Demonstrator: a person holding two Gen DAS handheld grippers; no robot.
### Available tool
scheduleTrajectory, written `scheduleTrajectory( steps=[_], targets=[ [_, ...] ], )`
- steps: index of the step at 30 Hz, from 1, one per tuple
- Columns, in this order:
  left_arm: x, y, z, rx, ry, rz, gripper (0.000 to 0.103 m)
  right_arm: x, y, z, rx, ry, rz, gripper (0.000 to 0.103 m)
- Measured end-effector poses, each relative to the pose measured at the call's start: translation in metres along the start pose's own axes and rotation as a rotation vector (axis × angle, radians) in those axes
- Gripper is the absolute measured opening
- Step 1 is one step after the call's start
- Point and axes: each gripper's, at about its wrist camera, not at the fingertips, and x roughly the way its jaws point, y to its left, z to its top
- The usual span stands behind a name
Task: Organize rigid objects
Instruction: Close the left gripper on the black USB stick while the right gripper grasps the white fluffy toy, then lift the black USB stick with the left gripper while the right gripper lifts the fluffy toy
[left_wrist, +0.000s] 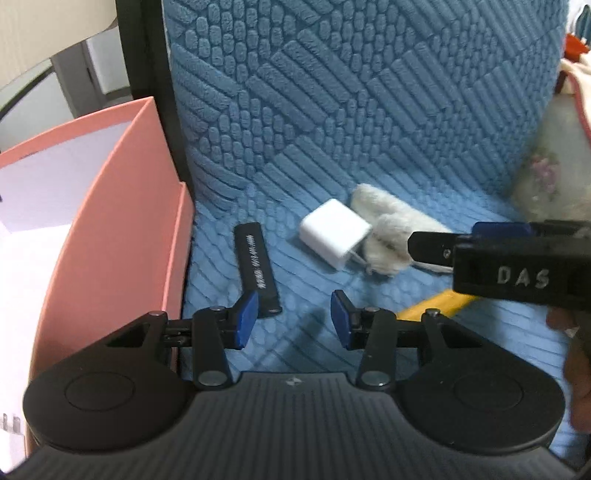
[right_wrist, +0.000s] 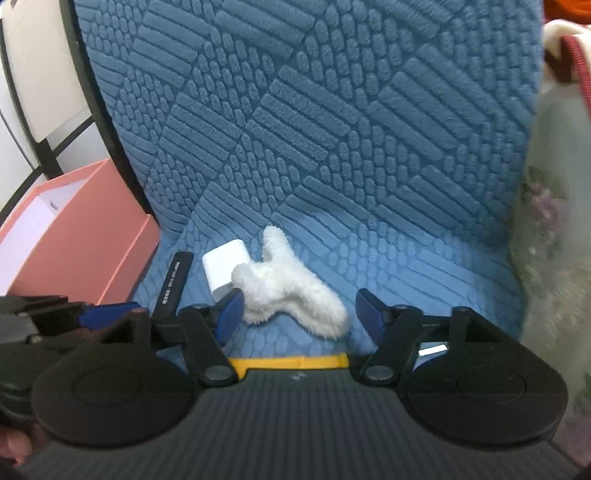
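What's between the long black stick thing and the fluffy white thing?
The white charger block lies between them. In the left wrist view it sits right of the black bar, apart from it, and its prong side touches the fluffy white piece.

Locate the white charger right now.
The white charger lies on the blue textured cover, centre of the left wrist view, between the black bar on its left and the white fluffy piece touching its right side.

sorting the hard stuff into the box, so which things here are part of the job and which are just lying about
Part of the job:
black bar
white charger
yellow object, partly hidden
pink box

Just lying about:
white fluffy item, soft
floral cushion
blue textured cover
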Motion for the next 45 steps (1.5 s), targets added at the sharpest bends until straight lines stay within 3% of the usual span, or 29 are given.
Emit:
scheduleTrajectory(
  steps=[6, 13, 14, 16, 21, 27, 34, 43, 44, 45],
  targets=[
    [0.019, -0.003, -0.003, 0.023, 0.002, 0.05, 0.05, 0.022, -0.005, 0.005, -0.004, 0.048, 0.041, 0.077],
    [0.037, 0.005, -0.012, -0.035, -0.016, 0.053, 0.05, 0.04, -0.001, 0.007, -0.038, 0.088, 0.074, 0.076],
    [0.039, 0.007, -0.015, -0.047, -0.018, 0.045, 0.049, 0.04, 0.0, 0.008, -0.045, 0.089, 0.085, 0.075],
    [0.042, 0.01, -0.02, -0.061, -0.025, 0.04, 0.035, 0.041, 0.003, 0.006, -0.057, 0.106, 0.095, 0.073],
    [0.048, 0.012, -0.03, -0.064, -0.031, 0.027, 0.03, 0.043, 0.018, 0.004, -0.108, 0.123, 0.069, 0.059],
    [0.046, 0.011, -0.043, -0.084, -0.046, -0.018, 0.029, 0.034, 0.031, 0.001, -0.101, 0.077, 0.01, 0.053],
    [0.033, 0.002, -0.071, -0.076, -0.078, -0.057, 0.029, 0.002, 0.04, -0.015, -0.073, 0.055, -0.059, 0.049],
    [0.011, 0.013, -0.078, -0.083, -0.102, -0.075, 0.028, -0.037, 0.045, -0.036, -0.005, 0.01, -0.109, 0.047],
    [0.009, 0.013, -0.081, -0.096, -0.093, -0.091, 0.027, -0.043, 0.047, -0.042, -0.008, 0.006, -0.117, 0.047],
    [0.008, 0.013, -0.086, -0.1, -0.088, -0.099, 0.015, -0.048, 0.05, -0.047, -0.012, 0.003, -0.127, 0.047]
  ],
)
